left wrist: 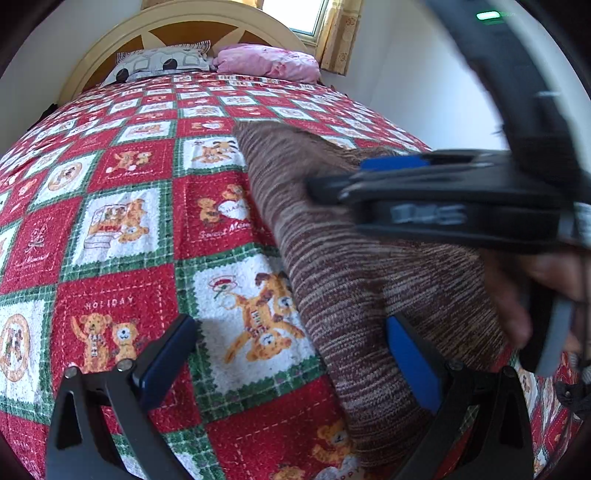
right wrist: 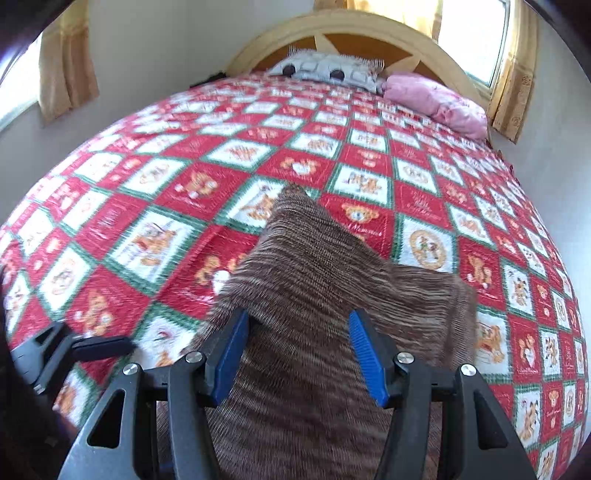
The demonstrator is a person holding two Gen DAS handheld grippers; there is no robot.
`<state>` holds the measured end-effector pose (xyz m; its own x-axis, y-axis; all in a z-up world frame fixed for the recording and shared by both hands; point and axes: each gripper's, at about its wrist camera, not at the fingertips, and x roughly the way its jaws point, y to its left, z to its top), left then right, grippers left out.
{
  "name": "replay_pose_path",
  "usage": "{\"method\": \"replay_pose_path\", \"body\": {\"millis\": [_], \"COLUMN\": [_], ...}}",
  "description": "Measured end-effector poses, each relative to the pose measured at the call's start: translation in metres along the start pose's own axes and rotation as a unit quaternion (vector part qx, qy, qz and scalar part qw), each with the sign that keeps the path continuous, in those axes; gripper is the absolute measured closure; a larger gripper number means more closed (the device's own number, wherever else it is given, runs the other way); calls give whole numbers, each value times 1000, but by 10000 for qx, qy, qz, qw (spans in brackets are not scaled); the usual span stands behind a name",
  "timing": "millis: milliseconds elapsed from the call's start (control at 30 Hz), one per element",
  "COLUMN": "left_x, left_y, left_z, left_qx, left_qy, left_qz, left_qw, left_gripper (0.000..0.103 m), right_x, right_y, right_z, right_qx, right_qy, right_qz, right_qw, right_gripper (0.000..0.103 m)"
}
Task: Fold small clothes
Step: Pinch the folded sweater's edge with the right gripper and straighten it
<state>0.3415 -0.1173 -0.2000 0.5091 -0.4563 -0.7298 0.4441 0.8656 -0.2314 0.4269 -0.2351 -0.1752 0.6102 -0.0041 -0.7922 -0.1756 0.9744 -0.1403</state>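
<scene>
A brown striped knit garment [left wrist: 354, 266] lies on the red, green and white bear-print bedspread [left wrist: 125, 229]. In the left wrist view my left gripper [left wrist: 291, 354] is open, its left finger over the bedspread and its right finger [left wrist: 413, 365] over the garment's edge. My right gripper [left wrist: 369, 177] crosses that view from the right, above the garment, blurred. In the right wrist view the garment [right wrist: 317, 280] runs forward between the open blue pads of my right gripper [right wrist: 299, 354]. The left gripper [right wrist: 85, 345] shows at the lower left there.
A patterned grey pillow [right wrist: 325, 70] and a pink pillow [right wrist: 436, 99] lie at the head of the bed by the arched wooden headboard [right wrist: 351, 26]. Curtained windows [right wrist: 476, 33] and white walls surround the bed.
</scene>
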Motion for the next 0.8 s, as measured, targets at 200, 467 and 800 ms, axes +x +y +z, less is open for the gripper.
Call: {"method": "replay_pose_path", "body": {"millis": [200,467,800], "left_x": [0,-1,-6], "left_y": [-1,-1,7], "left_z": [-1,-2,-2], "left_qx": [-7,-45,-260], "left_qy": [2,-19,-149], "left_qz": [-9,-63,-236], "left_qw": [10000,10000,9993], "left_gripper": [0,0,0], "right_x": [21,-27,-24], "right_y": [-12,-70,-175], "right_z": [-3,-18,-42], "right_qx": [374,974,2246], "right_qy": [155,-536,-440], "right_qz": [172,234,391], "right_qw": [9990,9935,9727], "right_gripper": [37,39,71]}}
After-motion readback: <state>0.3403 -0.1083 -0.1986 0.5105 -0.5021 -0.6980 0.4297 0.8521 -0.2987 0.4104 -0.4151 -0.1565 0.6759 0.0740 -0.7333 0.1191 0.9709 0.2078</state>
